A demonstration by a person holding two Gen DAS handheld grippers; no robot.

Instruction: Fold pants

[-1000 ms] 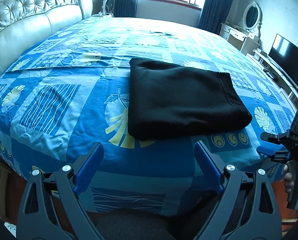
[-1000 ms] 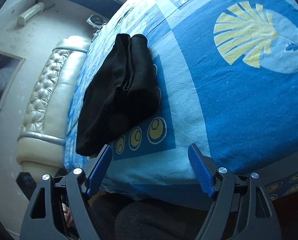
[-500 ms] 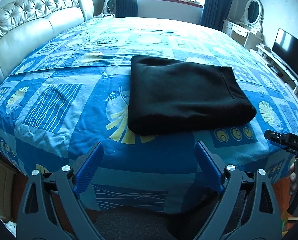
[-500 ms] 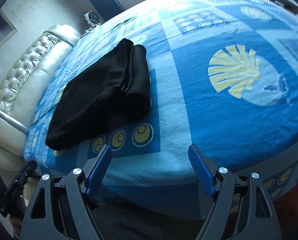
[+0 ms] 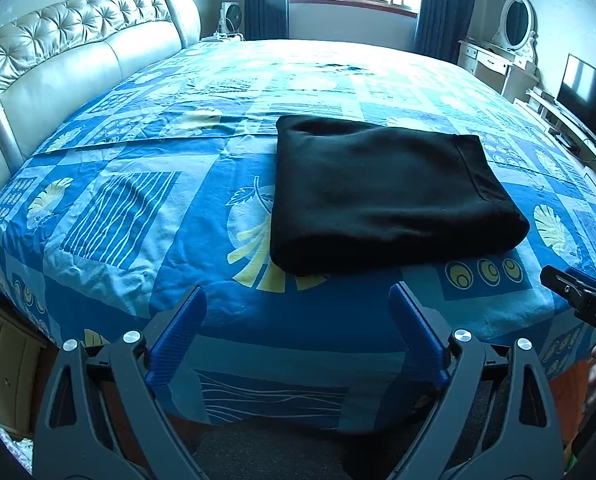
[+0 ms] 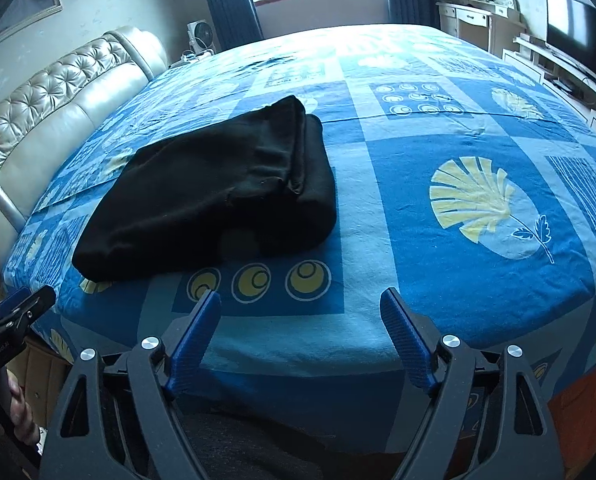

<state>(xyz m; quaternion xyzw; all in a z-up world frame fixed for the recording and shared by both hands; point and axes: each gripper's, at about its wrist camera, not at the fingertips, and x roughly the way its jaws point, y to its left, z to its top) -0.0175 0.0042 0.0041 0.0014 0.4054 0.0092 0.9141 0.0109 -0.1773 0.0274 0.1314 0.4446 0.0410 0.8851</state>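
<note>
Near the bed's (image 5: pixel 98 240) front edge, black pants (image 5: pixel 382 196) lie folded, soft and floppy; grab thick corners. Left gripper (image 5: pixel 294 332) and right gripper (image 6: pixel 300 330) gape wide, holding nothing.

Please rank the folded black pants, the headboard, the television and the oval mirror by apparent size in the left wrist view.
1. Folded black pants, though nearest the camera.
2. Headboard.
3. Television.
4. Oval mirror.
</note>
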